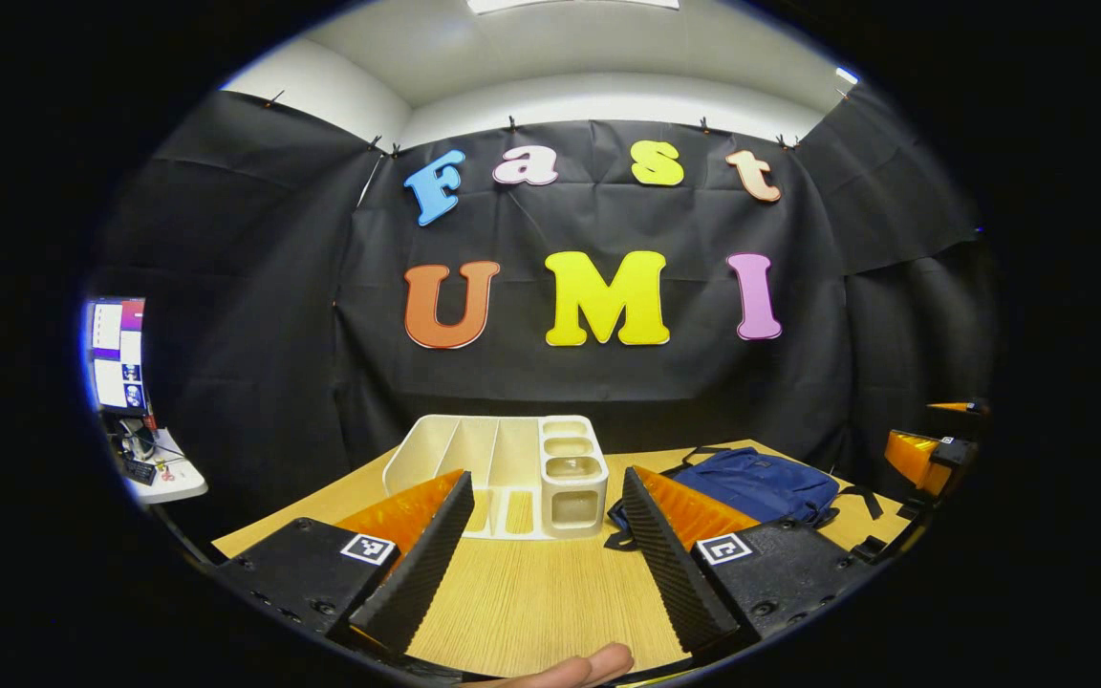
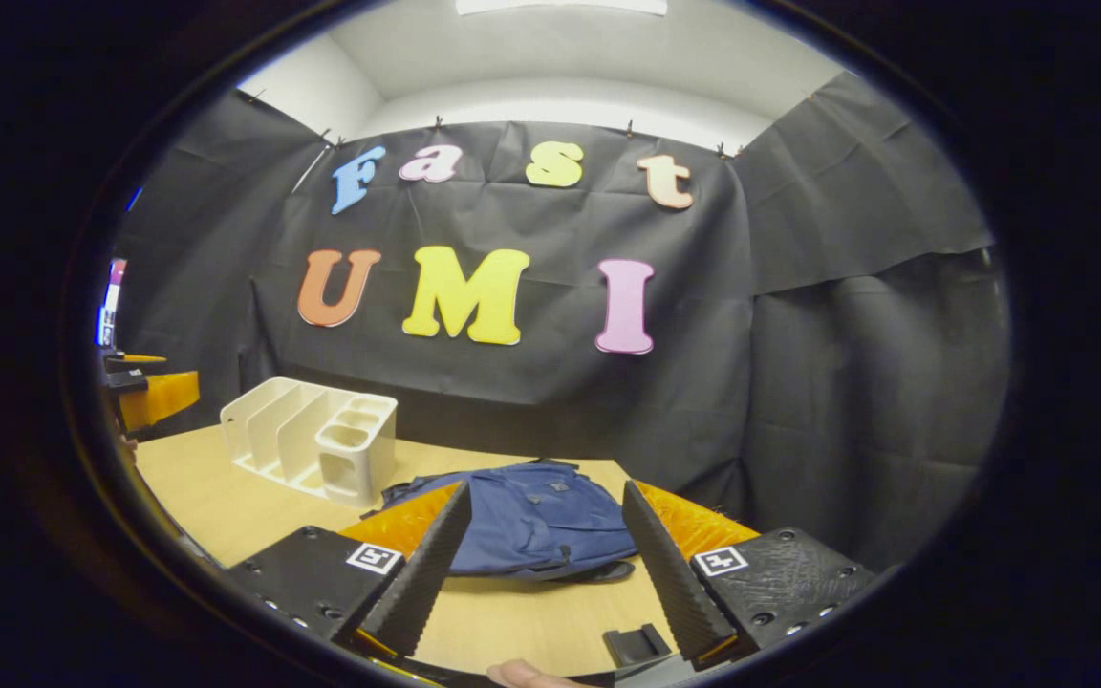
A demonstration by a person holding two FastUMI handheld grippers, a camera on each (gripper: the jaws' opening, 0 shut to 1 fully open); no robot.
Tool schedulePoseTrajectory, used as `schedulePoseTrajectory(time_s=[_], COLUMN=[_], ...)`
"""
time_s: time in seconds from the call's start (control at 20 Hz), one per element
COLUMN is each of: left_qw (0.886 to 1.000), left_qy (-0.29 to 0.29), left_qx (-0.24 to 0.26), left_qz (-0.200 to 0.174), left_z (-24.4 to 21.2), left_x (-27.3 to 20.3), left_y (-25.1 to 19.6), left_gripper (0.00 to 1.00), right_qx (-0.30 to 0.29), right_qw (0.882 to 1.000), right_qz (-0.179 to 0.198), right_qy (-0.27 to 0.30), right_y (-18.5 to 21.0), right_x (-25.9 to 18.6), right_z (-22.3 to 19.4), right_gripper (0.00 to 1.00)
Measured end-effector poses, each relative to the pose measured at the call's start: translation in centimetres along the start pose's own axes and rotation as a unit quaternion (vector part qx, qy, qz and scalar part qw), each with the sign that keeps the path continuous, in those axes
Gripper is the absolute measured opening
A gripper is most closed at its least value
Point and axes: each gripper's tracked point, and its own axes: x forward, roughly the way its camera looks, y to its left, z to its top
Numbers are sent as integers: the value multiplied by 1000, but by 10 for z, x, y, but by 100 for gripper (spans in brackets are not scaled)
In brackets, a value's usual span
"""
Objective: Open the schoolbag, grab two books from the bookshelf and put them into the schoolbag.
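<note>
Schoolbag (image 2: pixel 536 521) lay flat on table (image 2: pixel 226 497), closed, at 12 o'clock from right gripper (image 2: pixel 543 583); long axis ran 10-to-4. Bookshelf (image 1: pixel 503 468) at 12 o'clock from left gripper (image 1: pixel 545 573), slots looked empty. Both tongs wide, holding nothing. Risk: limp fabric bunching, zipper pull slipping.

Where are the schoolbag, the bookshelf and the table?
schoolbag (image 2: pixel 536 516), right gripper view, its front panel.
bookshelf (image 1: pixel 498 459), left gripper view, a middle divider.
table (image 1: pixel 531 592), left gripper view, bare top between the fingers.
</note>
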Motion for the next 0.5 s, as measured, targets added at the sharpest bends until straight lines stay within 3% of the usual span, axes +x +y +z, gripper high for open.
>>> schedulePoseTrajectory(time_s=[0.5], left_qw=[1000], left_qy=[-10], left_qx=[-11], left_qz=[-4], left_z=[-6], left_x=[8], left_y=[-12], left_gripper=[98], right_qx=[8], right_qw=[1000], right_qz=[1], right_qy=[-14], right_y=[-19], right_x=[8], right_z=[-4], right_gripper=[98])
